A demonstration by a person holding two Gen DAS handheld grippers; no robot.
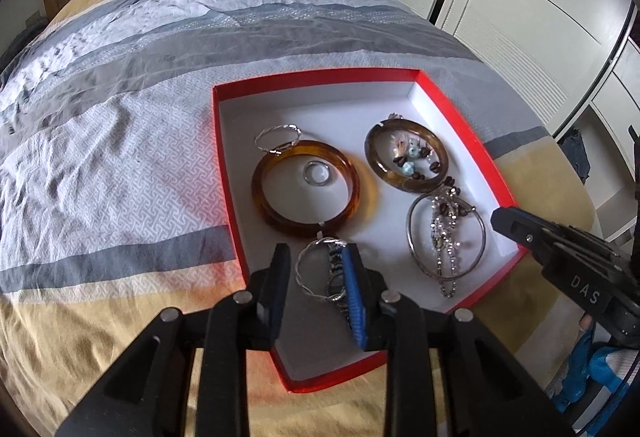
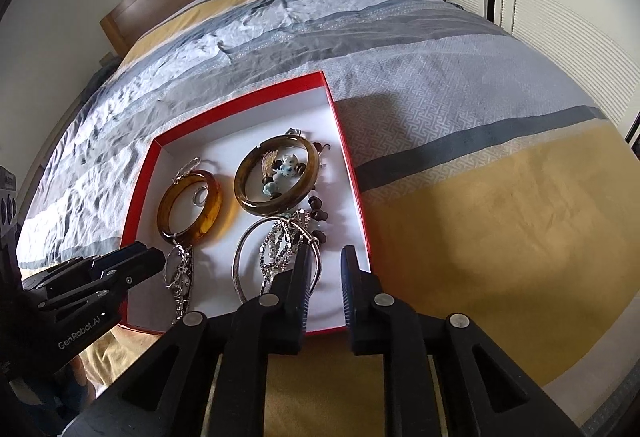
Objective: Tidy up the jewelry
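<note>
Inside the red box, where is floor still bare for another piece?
Bare: the strip along the far wall of the red box, behind both bangles. Crowded: the near half, with the silver hoop, chain and watch.

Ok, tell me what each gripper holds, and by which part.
Nothing seems held. The left gripper stands open around a chain bracelet lying in the box; the right gripper is open with its gap empty, beside the silver bangle.

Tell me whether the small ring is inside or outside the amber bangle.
Inside. The small ring lies flat on the white box floor, encircled by the amber bangle, touching none of its rim.
</note>
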